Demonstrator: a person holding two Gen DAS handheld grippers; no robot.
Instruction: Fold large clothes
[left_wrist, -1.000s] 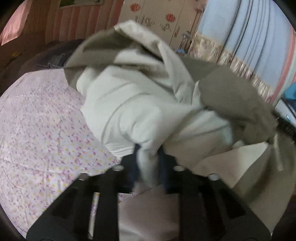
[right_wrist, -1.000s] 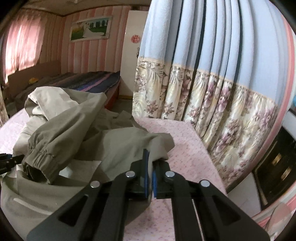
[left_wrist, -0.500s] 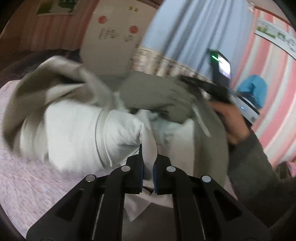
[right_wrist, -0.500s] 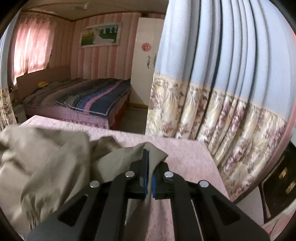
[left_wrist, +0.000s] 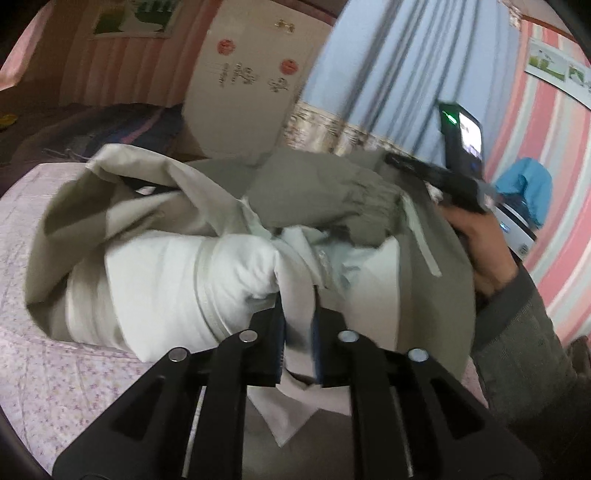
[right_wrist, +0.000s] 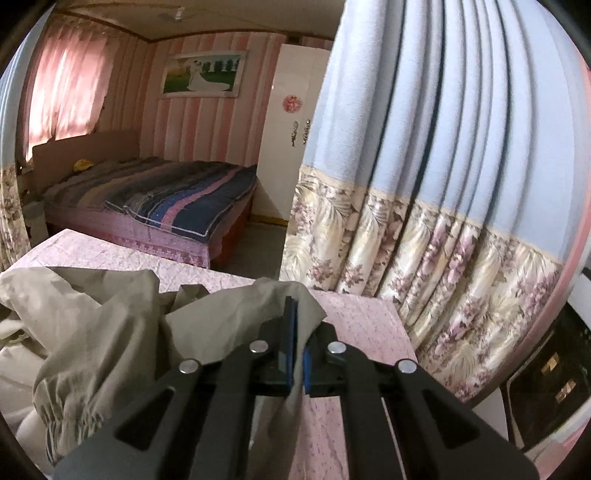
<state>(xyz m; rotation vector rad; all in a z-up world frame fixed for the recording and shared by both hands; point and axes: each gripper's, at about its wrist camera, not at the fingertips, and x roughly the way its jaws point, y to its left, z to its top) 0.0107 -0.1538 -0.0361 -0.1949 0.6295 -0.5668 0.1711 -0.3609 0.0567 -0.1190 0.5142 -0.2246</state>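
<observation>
A large olive-grey jacket (left_wrist: 325, 195) with a white lining (left_wrist: 166, 266) is bunched up on the pink floral bedspread (left_wrist: 55, 369). My left gripper (left_wrist: 298, 306) has a fold of the white lining between its pads, and its jaws are opening. My right gripper (right_wrist: 297, 314) is shut on an olive edge of the jacket (right_wrist: 92, 314) and holds it above the bedspread (right_wrist: 362, 325). An elastic cuff (right_wrist: 62, 410) hangs at lower left in the right wrist view. In the left wrist view the right gripper's body (left_wrist: 443, 181) and the hand (left_wrist: 480, 243) holding it sit at the right, beyond the jacket.
A blue curtain with a floral hem (right_wrist: 424, 184) hangs close behind the bedspread's far edge. A white wardrobe (left_wrist: 243, 92) and a second bed with a striped cover (right_wrist: 166, 199) stand further back. A grey sleeve (left_wrist: 517, 332) fills the lower right of the left wrist view.
My left gripper swung right with the lining, bringing the right hand and gripper into its view. Its pads now stand wider around the fold. My right gripper rose with the jacket edge.
</observation>
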